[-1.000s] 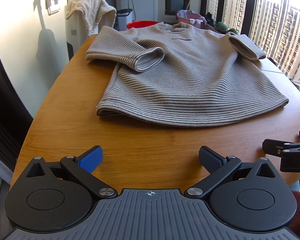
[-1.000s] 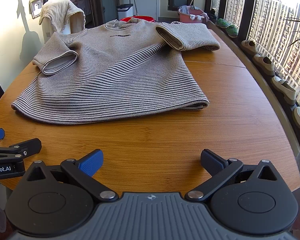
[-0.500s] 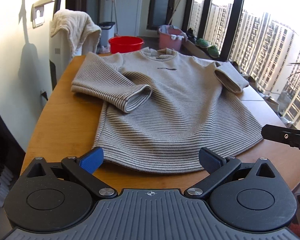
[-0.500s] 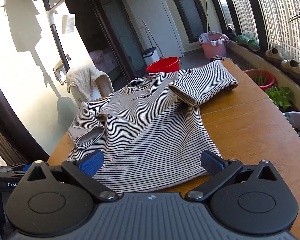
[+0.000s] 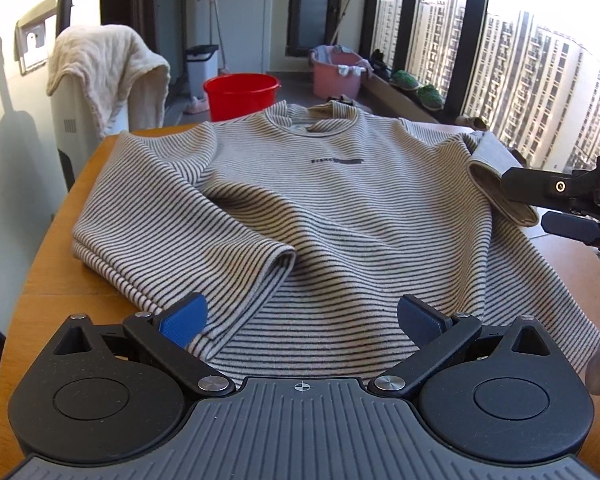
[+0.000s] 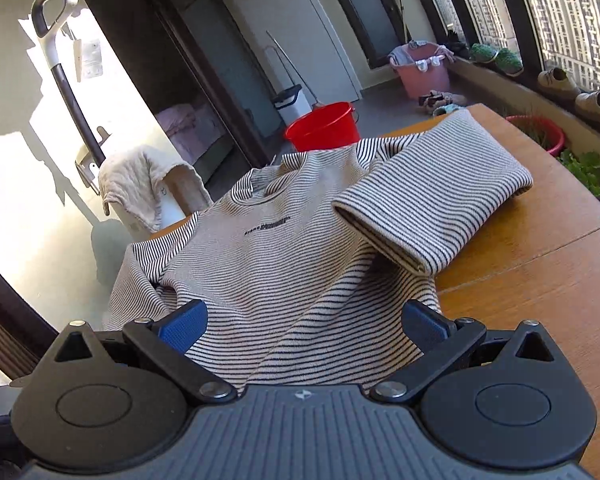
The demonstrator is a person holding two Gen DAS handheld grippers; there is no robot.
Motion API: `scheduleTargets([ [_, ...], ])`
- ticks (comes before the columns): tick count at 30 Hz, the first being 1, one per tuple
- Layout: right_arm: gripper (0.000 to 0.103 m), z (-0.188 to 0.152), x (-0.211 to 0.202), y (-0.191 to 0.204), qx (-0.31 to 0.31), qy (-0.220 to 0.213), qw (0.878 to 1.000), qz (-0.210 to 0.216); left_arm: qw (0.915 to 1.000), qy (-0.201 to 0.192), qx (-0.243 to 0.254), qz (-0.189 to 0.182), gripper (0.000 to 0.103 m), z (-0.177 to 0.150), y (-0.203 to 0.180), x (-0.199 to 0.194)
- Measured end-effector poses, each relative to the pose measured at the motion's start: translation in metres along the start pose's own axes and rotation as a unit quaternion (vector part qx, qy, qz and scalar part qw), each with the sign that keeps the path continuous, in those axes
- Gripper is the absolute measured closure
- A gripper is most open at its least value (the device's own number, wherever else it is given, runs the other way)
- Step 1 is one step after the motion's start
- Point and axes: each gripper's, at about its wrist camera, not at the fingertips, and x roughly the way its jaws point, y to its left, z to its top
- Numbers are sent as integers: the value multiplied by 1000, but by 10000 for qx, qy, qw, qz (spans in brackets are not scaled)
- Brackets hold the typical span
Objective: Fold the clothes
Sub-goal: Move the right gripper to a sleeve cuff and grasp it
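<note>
Two grippers now sit over the striped sweater (image 5: 340, 216), where half a second ago both were back at its hem and a second ago over bare wood in front of it. The sweater lies face up on the wooden counter (image 5: 56, 280), collar toward the red bucket (image 5: 242, 94), with both sleeves folded in across its body.

The left gripper (image 5: 300, 320) has its fingers spread wide with nothing between them; its blue pad (image 5: 184, 320) hangs just above the cuff of the sweater's left sleeve (image 5: 172, 232), which earlier lay well ahead of it. The sweater's hem has passed under the gripper body and out of that view.

The right gripper (image 6: 304, 326) is likewise spread and holds nothing. It is tilted, over the lower part of the sweater near its right edge, and the right sleeve (image 6: 432, 208) lies folded ahead of it toward the counter's window side. In the left wrist view the right gripper (image 5: 556, 208) now shows beside that sleeve's cuff, nearer the sweater's shoulder than before.

Beyond the sweater's collar, a cream towel (image 5: 108, 68) is draped over a white appliance and a pink basin (image 5: 336, 74) stands on the floor, as before.
</note>
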Motion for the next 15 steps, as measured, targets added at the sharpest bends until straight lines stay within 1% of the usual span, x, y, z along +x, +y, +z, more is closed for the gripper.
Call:
scheduleTargets([
  [1,0,-8,2,-4,-19,165,9999,24,10000,-8,33,-1,0,-2,0,0],
  [4,0,-15,4,-4,-398,243,9989,58,9998,-41,181,-33,0,-9,0,-2],
  [8,0,-32,-10,-2,-724,379,9966,108,9990,-125,427,-97,0,-21,-1,-7],
  [13,0,-65,-44,9,-1158,581,9916,40,9972,-153,726,-78,0,-46,-11,-30],
  [15,0,-80,-58,11,-1256,677,9898,50,9966,-155,785,-174,0,-60,-13,-45],
])
